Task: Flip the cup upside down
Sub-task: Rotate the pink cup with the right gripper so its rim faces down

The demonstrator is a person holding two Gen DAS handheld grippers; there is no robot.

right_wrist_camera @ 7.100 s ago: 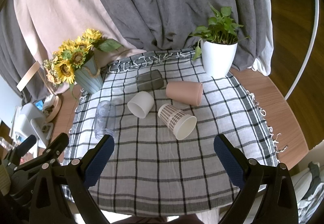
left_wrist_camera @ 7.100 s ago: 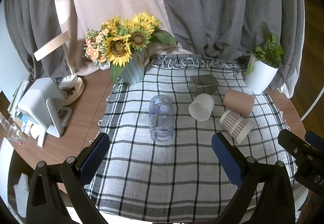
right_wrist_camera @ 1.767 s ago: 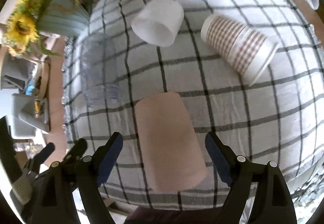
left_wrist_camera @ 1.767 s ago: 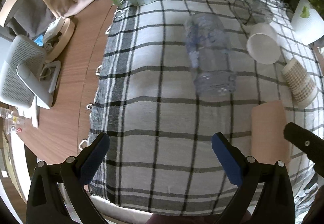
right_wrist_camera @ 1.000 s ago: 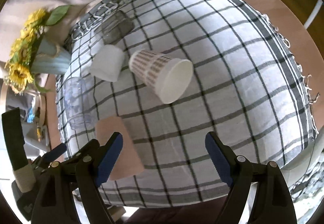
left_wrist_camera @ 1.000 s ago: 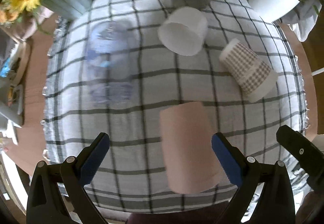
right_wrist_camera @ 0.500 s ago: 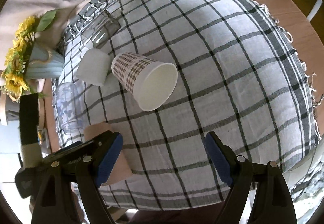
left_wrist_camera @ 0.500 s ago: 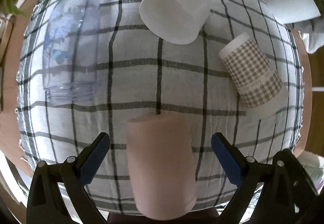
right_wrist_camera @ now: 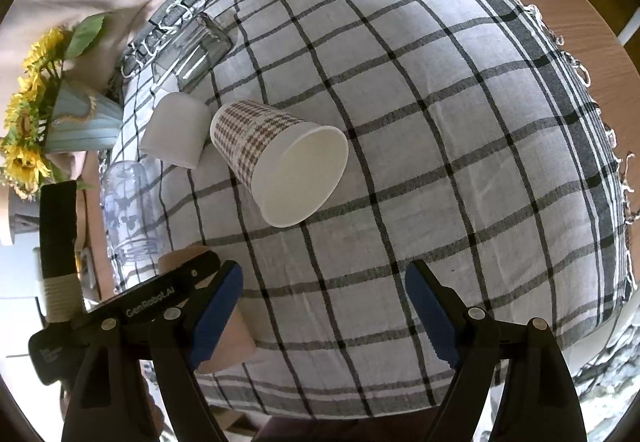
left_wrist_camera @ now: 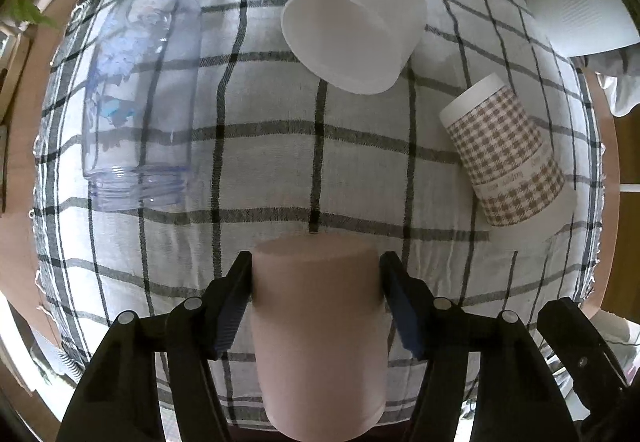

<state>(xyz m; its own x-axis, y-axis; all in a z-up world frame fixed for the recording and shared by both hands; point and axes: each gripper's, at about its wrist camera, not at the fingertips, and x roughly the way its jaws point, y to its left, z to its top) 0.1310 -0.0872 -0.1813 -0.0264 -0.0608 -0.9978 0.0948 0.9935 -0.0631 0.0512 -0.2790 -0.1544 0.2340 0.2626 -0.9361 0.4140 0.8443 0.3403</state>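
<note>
Two pads of your left gripper (left_wrist_camera: 316, 306) clamp the pink cup (left_wrist_camera: 318, 342) at 6 o'clock on the checked cloth (left_wrist_camera: 256, 146), right gripper (right_wrist_camera: 324, 312) wide open and empty; next, check it stands mouth-down, then release.

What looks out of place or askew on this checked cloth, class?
No spills or damage show. Four vessels lie tipped on their sides: the jar, white cup, checked cup and glass. The left tool grips the pink cup; the right tool is open.
</note>
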